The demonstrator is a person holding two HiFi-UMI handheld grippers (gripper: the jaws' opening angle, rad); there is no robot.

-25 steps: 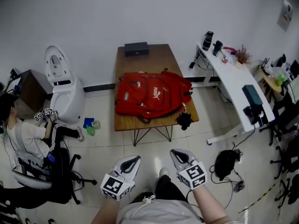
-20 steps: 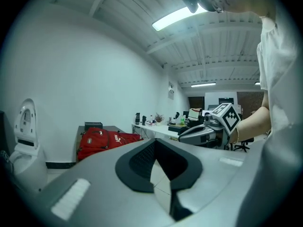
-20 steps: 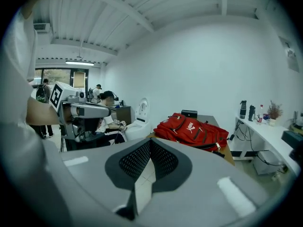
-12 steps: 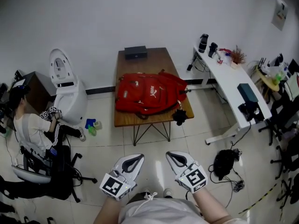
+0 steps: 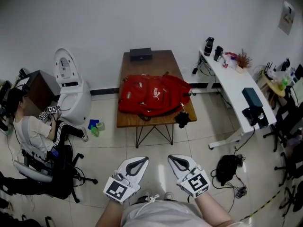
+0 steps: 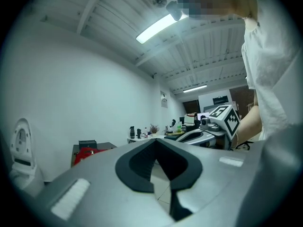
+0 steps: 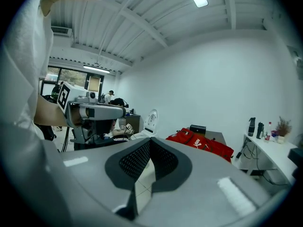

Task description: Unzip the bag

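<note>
**Both tools closed and empty, bag well ahead of me**

I stand on the tiled floor, well short of the wooden surface (image 5: 158, 63). The red bag (image 5: 154, 94) lies flat across the near half of it. A black box (image 5: 140, 54) sits at the far end, apart from the bag. A dark item (image 5: 182, 119) hangs at the near right corner; I cannot tell whether it belongs to the bag.

I hold my left tool (image 5: 135, 162) and my right tool (image 5: 180, 161) low in front of my body, side by side and pointing toward the bag. Each has its jaws together with nothing between them. That suits the walk up, I judge, since there is nothing within reach to grip.

The unzipping has not begun. From here I cannot make out the zipper pull, so I expect to close in first. Then one tool would likely steady the fabric while the other takes the pull.
</note>
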